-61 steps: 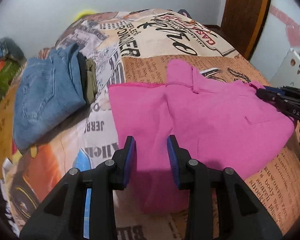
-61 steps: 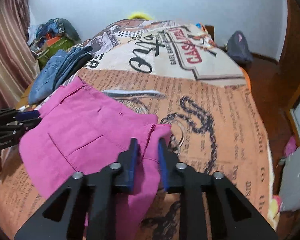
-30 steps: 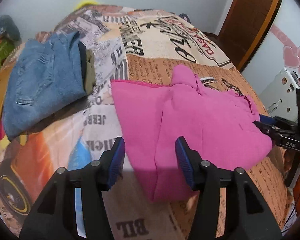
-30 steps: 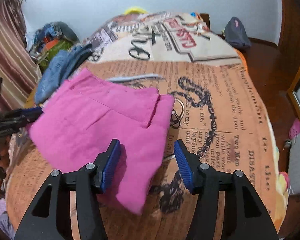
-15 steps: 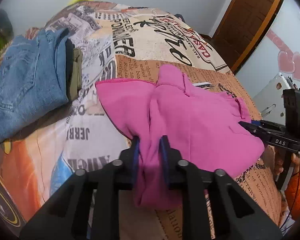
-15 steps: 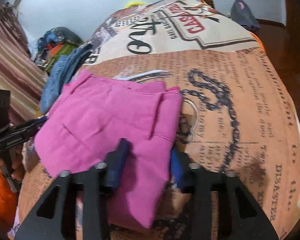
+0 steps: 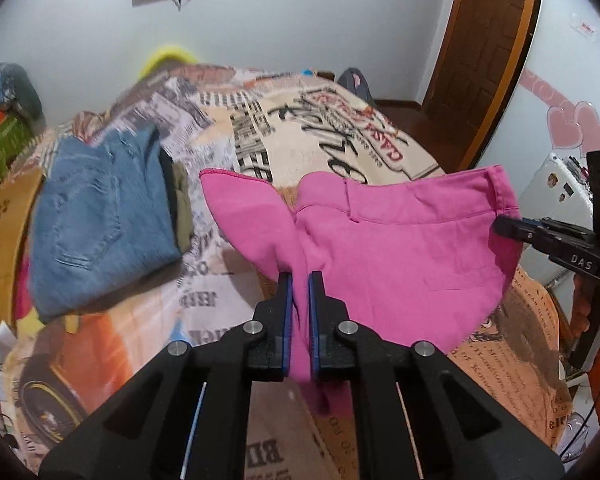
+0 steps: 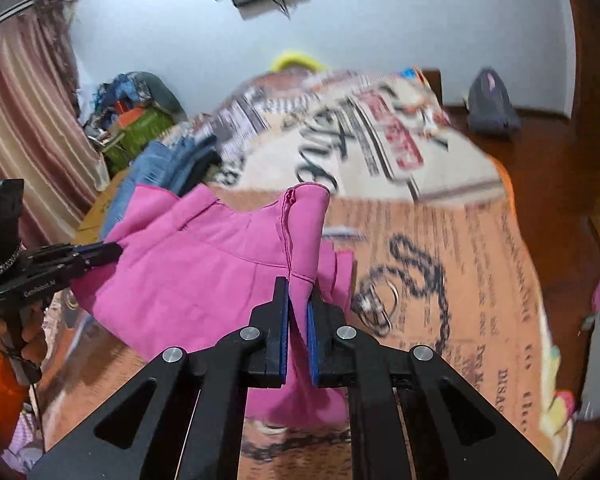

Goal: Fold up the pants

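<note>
Pink pants (image 7: pixel 384 248) hang pinched at two points, lifted partly off the bed (image 7: pixel 512 360); the near edge is raised and the far part cannot be told from here, whether it lies on the cover or is clear of it. Left gripper (image 7: pixel 300 286) is clamped tight on a bunched fold at one end of the pants, cloth squeezed between the blue pads. Right gripper (image 8: pixel 298 294) is clamped the same way on the other end, near the waistband seam; in the left view it shows at the pants' right edge, in the right view the left one shows at the pants' left edge. Cloth sags in a curve between the two grips.

Step, as a guess: pants already folded at least once, now picked up for the next fold or for carrying over. Next move likely needs both grips kept firm and level, cloth swung over itself and laid flat, edges matched, then release. Risk: thin pinch slipping, fold going crooked.

Beside the pants, left of them in the left view, lies a stack of jeans (image 7: pixel 96 216) on the bed, well apart. Past the pants a door (image 7: pixel 488 56) and a wall.
</note>
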Tool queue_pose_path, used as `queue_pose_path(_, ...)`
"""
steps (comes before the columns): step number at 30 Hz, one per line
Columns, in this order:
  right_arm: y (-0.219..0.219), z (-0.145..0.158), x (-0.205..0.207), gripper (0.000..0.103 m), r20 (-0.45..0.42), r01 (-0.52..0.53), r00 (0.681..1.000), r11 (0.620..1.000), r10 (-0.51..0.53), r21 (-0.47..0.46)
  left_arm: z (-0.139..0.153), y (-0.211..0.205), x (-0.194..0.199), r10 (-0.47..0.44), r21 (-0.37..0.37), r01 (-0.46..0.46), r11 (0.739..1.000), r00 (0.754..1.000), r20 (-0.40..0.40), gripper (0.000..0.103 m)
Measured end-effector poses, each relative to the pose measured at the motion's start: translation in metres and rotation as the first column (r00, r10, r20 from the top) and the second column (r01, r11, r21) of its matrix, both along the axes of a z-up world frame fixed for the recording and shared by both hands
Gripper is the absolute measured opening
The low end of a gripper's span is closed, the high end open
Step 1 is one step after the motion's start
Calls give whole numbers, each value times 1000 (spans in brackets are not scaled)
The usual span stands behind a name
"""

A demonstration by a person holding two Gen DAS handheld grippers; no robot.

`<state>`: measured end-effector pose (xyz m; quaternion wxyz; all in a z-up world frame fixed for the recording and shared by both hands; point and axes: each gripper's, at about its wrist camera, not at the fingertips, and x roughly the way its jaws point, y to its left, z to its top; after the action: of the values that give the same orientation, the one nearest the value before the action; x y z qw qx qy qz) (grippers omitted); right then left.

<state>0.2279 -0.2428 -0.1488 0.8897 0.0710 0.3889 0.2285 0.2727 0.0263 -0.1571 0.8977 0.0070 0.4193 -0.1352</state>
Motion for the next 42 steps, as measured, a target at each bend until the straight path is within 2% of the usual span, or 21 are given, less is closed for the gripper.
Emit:
queue_pose_path(4,13,22,-9,7,47,-28,999,1000,28,-15,15,16,-16,18,-8,-18,1000,1000,21,7)
queue_pose_path(7,29,24,-12,8,41,-52,998,998,54,-30,12,36,-24,34,-31,-34,999,999,-23,7)
queue_pose_path(10,47,11,-9,10,6,-72,997,996,72,-48,-8,56,-28,60,-31,-64,997,993,-101,7)
queue_pose_path(11,54,4,-7,12,-15,-79,997,995,78,-60,-17,62,-29,73,-27,-77,997,989,-126,7)
queue_pose_path(13,66,-10,-4,34,-56,-95,994,991,91,-89,-35,73,-31,91,-27,-97,995,980,-175,8)
queue_pose_path(15,73,-21,-2,46,-68,-95,994,987,87,-127,-46,79,-34,101,-26,-109,994,975,-196,9)
queue_pose_path(18,77,-31,1,49,-72,-104,993,980,93,-169,-57,84,-39,104,-27,-112,993,974,-201,12)
queue_pose_path(21,71,-35,8,60,-76,-86,994,983,74,-160,-62,81,-37,100,-14,-105,994,975,-199,14)
queue_pose_path(22,69,-36,10,61,-80,-79,994,985,68,-154,-64,80,-36,100,-7,-104,995,975,-197,15)
queue_pose_path(26,72,-49,32,61,-137,-96,987,987,78,-131,-67,81,-34,103,-10,-107,994,975,-195,15)
queue_pose_path(31,84,-65,56,60,-220,-181,962,981,161,-69,-72,85,-30,117,-25,-124,992,973,-198,15)
queue_pose_path(32,84,-67,59,56,-225,-184,960,981,167,-56,-72,87,-30,120,-35,-129,991,973,-198,15)
queue_pose_path(34,84,-73,66,36,-264,-202,944,979,201,22,-73,89,-29,124,-43,-134,990,973,-193,15)
queue_pose_path(35,86,-74,67,31,-269,-217,938,975,220,41,-72,88,-29,126,-35,-135,990,974,-186,15)
queue_pose_path(39,97,-65,56,19,-200,-229,955,973,217,-37,-63,83,-31,156,24,-155,988,980,-124,9)
queue_pose_path(42,98,-54,47,15,-151,-212,968,975,200,-69,-50,82,-31,160,39,-157,987,984,-84,7)
